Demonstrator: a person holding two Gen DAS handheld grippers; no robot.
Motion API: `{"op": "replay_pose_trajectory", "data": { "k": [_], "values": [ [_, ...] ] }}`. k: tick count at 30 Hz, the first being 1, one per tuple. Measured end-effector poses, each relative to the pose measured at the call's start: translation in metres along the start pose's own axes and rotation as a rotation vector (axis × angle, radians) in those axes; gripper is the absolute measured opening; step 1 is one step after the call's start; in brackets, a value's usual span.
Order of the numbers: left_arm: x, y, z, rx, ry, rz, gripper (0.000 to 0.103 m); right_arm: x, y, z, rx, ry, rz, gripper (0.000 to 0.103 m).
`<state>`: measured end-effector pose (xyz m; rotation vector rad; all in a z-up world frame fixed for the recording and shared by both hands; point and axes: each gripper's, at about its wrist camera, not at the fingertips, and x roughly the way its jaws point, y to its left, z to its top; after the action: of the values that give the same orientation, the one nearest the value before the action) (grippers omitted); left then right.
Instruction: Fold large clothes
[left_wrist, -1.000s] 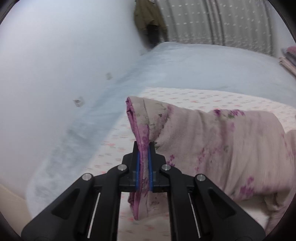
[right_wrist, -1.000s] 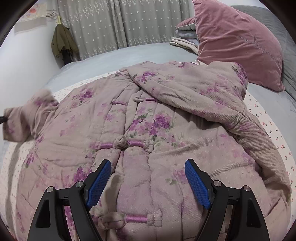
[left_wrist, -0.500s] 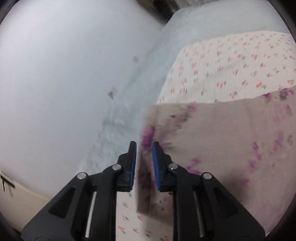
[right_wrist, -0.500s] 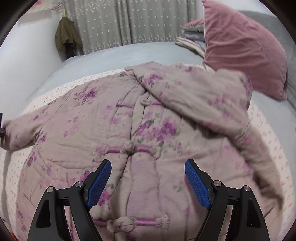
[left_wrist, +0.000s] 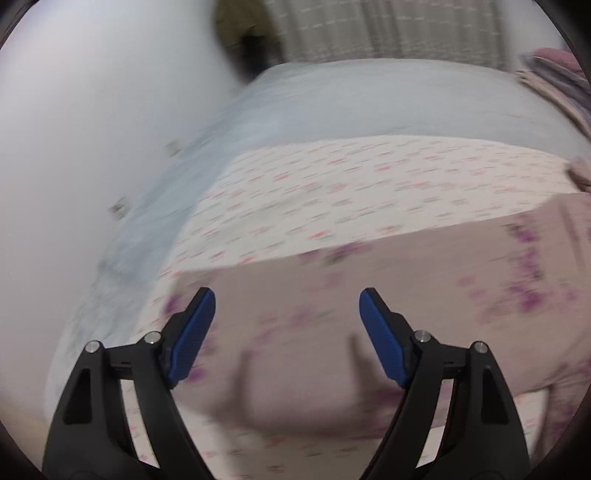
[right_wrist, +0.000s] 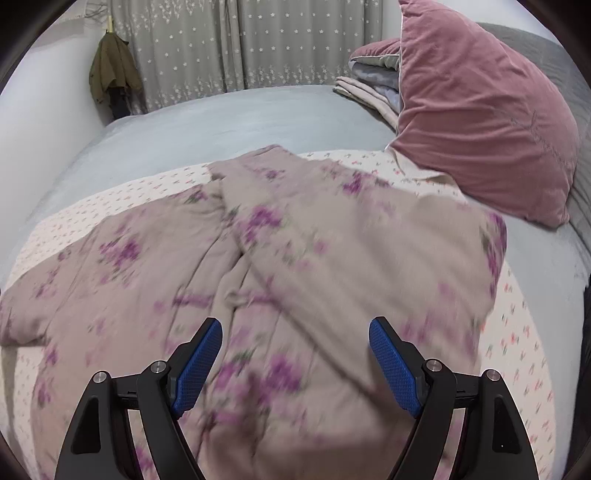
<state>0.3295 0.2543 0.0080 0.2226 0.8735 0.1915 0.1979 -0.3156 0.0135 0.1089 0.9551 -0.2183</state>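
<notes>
Jacket (right_wrist: 280, 258) lies spread on the flowery sheet (left_wrist: 369, 177) on the bed, w/ one sleeve already folded across its front. It's big, puffy, pink w/ purple flowers. In the right wrist view it sits right under and ahead of the right gripper (right_wrist: 295, 360). In the left wrist view the other sleeve (left_wrist: 295, 317) lies flat just under and in front of the left gripper (left_wrist: 286, 334).

Both tools are wide apart and hold nothing. Both views are blurry, so small bits are hard to tell.

Step now, I think: the sleeve on the left side is laid out, and the hands are free btwn folds. Next move prob. needs a new grab. The left tool should pinch that sleeve or the side edge and bring it over the middle, like the first sleeve. The coat is thick and floppy, so a good bite is needed or it'll slip.

What changed: 1 s ago the left tool pinched the sleeve cuff and held it up. Half a sec ago it was just starting to let go. Now it's fully let go and the sleeve is down flat. The right tool was wide the whole time, but its view has shifted over the coat.
</notes>
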Motion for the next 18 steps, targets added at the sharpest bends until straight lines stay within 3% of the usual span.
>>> {"op": "replay_pose_trajectory", "data": {
  "k": [3, 7, 9, 10, 11, 13, 14, 18],
  "values": [
    [0.000, -0.063, 0.022, 0.080, -0.020, -0.132, 0.081, 0.023, 0.012, 0.025, -0.047, 0.010, -0.024, 0.083],
    [-0.002, -0.145, 0.034, 0.141, -0.016, -0.255, 0.081, 0.073, 0.049, 0.059, -0.168, 0.043, -0.034, 0.082],
    [0.001, -0.175, 0.035, 0.151, -0.002, -0.305, 0.081, 0.103, 0.060, 0.069, -0.194, 0.053, -0.079, 0.078],
    [0.001, -0.188, 0.033, 0.154, 0.002, -0.325, 0.081, 0.113, 0.062, 0.070, -0.200, 0.049, -0.113, 0.071],
    [-0.003, -0.196, 0.030, 0.156, 0.002, -0.335, 0.081, 0.124, 0.062, 0.069, -0.221, 0.042, -0.167, 0.049],
    [-0.012, -0.211, 0.022, 0.170, 0.004, -0.355, 0.081, 0.131, 0.059, 0.065, -0.259, 0.025, -0.172, 0.038],
    [-0.014, -0.215, 0.020, 0.177, 0.005, -0.360, 0.081, 0.125, 0.054, 0.062, -0.270, 0.010, -0.184, 0.015],
    [-0.027, -0.219, 0.008, 0.235, -0.001, -0.356, 0.081, 0.074, 0.013, 0.065, -0.296, -0.061, -0.269, 0.014]
  ]
}}
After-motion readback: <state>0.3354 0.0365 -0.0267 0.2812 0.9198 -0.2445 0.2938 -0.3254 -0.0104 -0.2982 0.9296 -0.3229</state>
